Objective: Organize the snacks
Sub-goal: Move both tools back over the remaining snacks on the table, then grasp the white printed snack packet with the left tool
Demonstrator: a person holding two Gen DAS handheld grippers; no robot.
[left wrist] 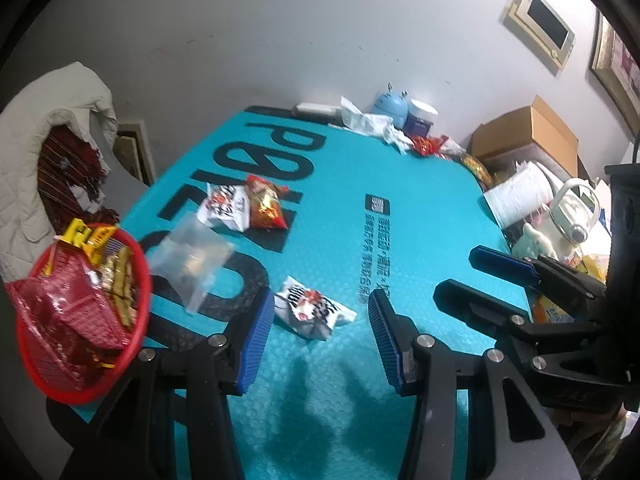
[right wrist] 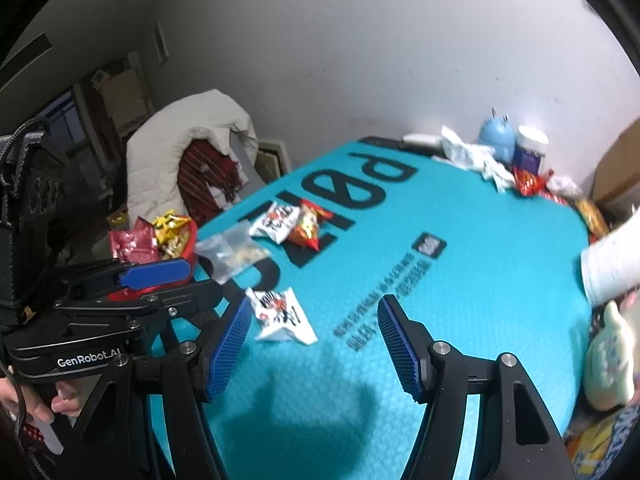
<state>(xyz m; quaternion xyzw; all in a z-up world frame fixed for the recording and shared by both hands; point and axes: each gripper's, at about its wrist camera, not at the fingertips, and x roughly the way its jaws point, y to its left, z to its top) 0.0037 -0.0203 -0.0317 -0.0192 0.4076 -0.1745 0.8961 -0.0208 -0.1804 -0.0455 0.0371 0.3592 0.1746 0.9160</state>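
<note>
A white snack packet (left wrist: pixel 314 312) lies on the teal mat just ahead of my open, empty left gripper (left wrist: pixel 322 306); it also shows in the right wrist view (right wrist: pixel 280 314). A clear bag (left wrist: pixel 192 258) lies beside a red basket (left wrist: pixel 138 336) holding several snacks. Farther back lie another white packet (left wrist: pixel 224 208) and a red-orange packet (left wrist: pixel 266 204). My right gripper (right wrist: pixel 314 318) is open and empty, hovering over the mat right of the near white packet. It shows at the right in the left wrist view (left wrist: pixel 460 276).
The table's far edge holds crumpled tissues (left wrist: pixel 376 126), a blue round gadget (left wrist: pixel 390 104), a white jar (left wrist: pixel 420 118) and more snack wrappers (left wrist: pixel 430 146). A cardboard box (left wrist: pixel 528 136) and a white kettle (left wrist: pixel 572 216) crowd the right side. A chair with a white jacket (left wrist: pixel 48 132) stands left.
</note>
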